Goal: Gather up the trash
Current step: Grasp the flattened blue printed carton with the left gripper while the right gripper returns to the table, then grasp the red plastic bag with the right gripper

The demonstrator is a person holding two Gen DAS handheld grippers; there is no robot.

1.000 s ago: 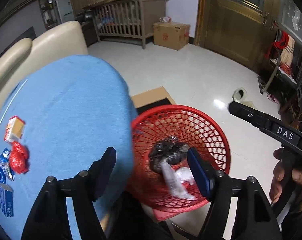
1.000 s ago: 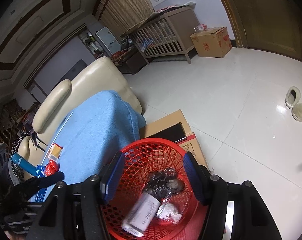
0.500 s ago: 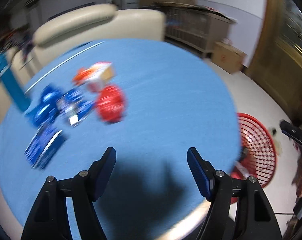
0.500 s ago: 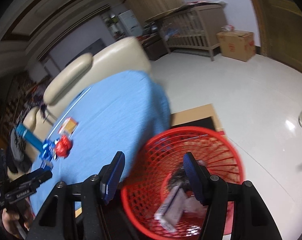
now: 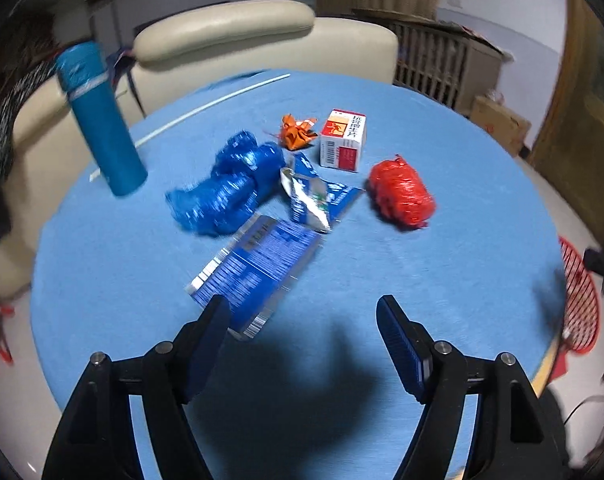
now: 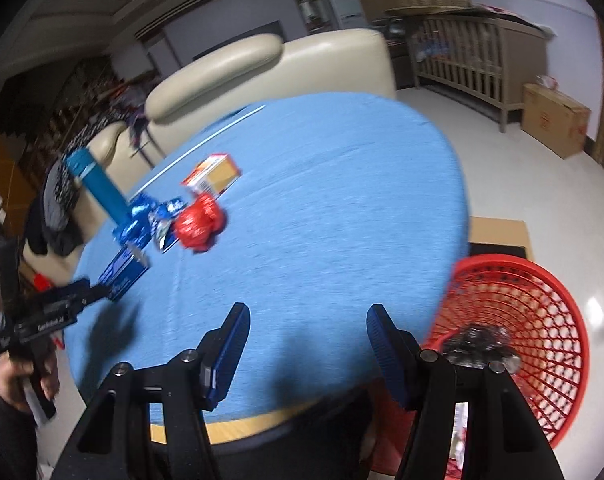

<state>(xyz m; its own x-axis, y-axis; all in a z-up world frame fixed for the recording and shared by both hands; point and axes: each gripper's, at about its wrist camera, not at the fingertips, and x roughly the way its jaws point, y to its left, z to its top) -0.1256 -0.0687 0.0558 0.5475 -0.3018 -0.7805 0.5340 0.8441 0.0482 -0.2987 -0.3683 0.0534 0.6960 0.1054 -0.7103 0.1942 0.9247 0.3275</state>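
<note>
The litter I am after lies bunched on the far-left part of the round blue-clothed table [image 5: 442, 264]: a flat blue printed foil packet [image 5: 257, 272] nearest me, a torn blue-and-silver wrapper [image 5: 314, 196] behind it, a crumpled blue plastic bag [image 5: 225, 188], a knotted red plastic bag [image 5: 402, 194], a small orange wrapper [image 5: 297, 133] and a white-and-red cardboard medicine box [image 5: 343, 140]. I judge they sit scattered there simply as leftovers waiting to be cleared. A tall blue cylindrical flask [image 5: 101, 118] stands just beside the heap and looks like a keeper, not trash. The red plastic mesh basket [image 6: 538, 320] sits on the floor against the table's right edge, with a dark crumpled lump already inside, placed low, I reckon, so pieces can be dropped in from the table. My left tool [image 5: 302, 320] hovers over the cloth with its jaws wide and empty, its left finger over the foil packet's near corner; whether it touches I cannot tell. My right tool [image 6: 308, 330] hangs over the near table edge, equally wide, holding nothing
</note>
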